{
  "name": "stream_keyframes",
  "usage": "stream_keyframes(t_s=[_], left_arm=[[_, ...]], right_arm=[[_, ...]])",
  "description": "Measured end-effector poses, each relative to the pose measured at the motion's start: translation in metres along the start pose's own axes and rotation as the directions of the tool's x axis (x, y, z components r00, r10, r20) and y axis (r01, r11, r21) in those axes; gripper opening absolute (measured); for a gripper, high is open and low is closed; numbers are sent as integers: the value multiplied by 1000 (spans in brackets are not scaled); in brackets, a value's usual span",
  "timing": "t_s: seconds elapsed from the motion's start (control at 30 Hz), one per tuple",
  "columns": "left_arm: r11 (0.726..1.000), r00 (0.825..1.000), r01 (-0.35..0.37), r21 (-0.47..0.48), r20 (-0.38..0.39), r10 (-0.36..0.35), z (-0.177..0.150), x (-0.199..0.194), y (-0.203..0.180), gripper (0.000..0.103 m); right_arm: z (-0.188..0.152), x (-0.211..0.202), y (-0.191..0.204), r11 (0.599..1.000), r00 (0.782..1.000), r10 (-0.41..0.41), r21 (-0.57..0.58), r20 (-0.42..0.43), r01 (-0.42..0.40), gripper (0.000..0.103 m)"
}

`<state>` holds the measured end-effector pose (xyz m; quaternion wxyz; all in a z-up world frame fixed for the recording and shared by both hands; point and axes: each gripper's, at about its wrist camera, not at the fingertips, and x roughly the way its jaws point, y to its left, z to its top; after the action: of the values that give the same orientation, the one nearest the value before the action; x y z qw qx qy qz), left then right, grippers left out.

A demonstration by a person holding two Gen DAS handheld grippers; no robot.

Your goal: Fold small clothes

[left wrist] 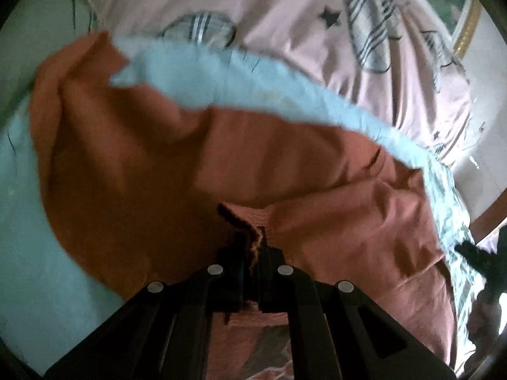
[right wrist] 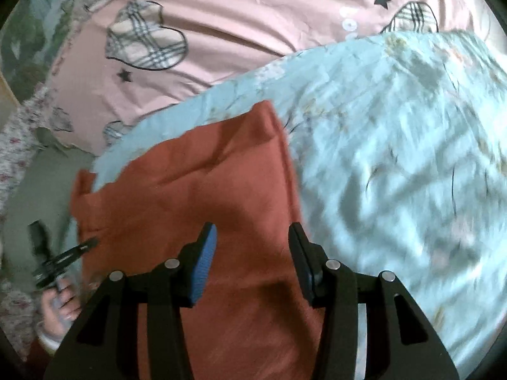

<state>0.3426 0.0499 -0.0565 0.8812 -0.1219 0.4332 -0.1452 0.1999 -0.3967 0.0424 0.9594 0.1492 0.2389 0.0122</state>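
A rust-orange garment (left wrist: 196, 164) lies on a light blue floral sheet (left wrist: 221, 76). My left gripper (left wrist: 253, 247) is shut on an edge of the garment and holds that edge bunched between its jaws. In the right wrist view the same garment (right wrist: 202, 183) spreads flat under my right gripper (right wrist: 253, 237), which is open with nothing between its blue pads (right wrist: 204, 262) and hovers just above the cloth. The left gripper (right wrist: 63, 256) shows at the garment's left edge in the right wrist view.
A pink quilt with plaid hearts and black stars (right wrist: 221, 31) lies beyond the blue sheet (right wrist: 396, 158). A grey-green cloth (right wrist: 41, 183) and a floral fabric (right wrist: 16, 139) lie at the left. The right gripper (left wrist: 484, 253) shows at the right edge.
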Motion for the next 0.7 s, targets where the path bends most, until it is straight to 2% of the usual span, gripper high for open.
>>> stream_keyframes(t_s=[0.1, 0.17, 0.2, 0.23, 0.27, 0.33, 0.43, 0.53, 0.6, 0.7], left_arm=[[1000, 1000, -12, -23, 24, 12, -5, -2, 0, 4], [999, 999, -5, -51, 37, 7, -5, -3, 0, 4], [998, 999, -4, -59, 38, 6, -6, -3, 1, 4], [998, 999, -4, -64, 35, 7, -7, -4, 3, 4], [998, 999, -9, -65, 30, 11, -9, -4, 2, 4], [998, 1000, -19, -59, 18, 20, -9, -7, 6, 4], [999, 1000, -16, -36, 25, 17, -6, -14, 1, 4], [1000, 999, -2, 6, 47, 2, -3, -17, -12, 4], [999, 999, -26, 31, 43, 25, -1, -12, -21, 4], [997, 997, -68, 41, 27, 67, -3, -3, -22, 4]], right_arm=[[21, 33, 0, 999, 999, -35, -31, -40, 34, 59], [28, 58, -4, 998, 995, -59, -33, -83, 57, 59], [29, 71, -8, 999, 992, -41, -20, -119, 39, 59], [28, 75, -9, 1000, 992, -20, -17, -126, 18, 49], [28, 74, -8, 999, 993, -15, -32, -118, 11, 13], [30, 54, -11, 1000, 998, 8, -19, -59, -10, 13], [30, 29, -24, 1000, 1000, 0, 24, 19, -1, 12], [25, 44, -32, 999, 999, -37, 31, -29, 38, 12], [21, 51, -34, 996, 995, -80, 30, -63, 82, 14], [16, 28, -19, 990, 991, -135, 27, -1, 135, 20]])
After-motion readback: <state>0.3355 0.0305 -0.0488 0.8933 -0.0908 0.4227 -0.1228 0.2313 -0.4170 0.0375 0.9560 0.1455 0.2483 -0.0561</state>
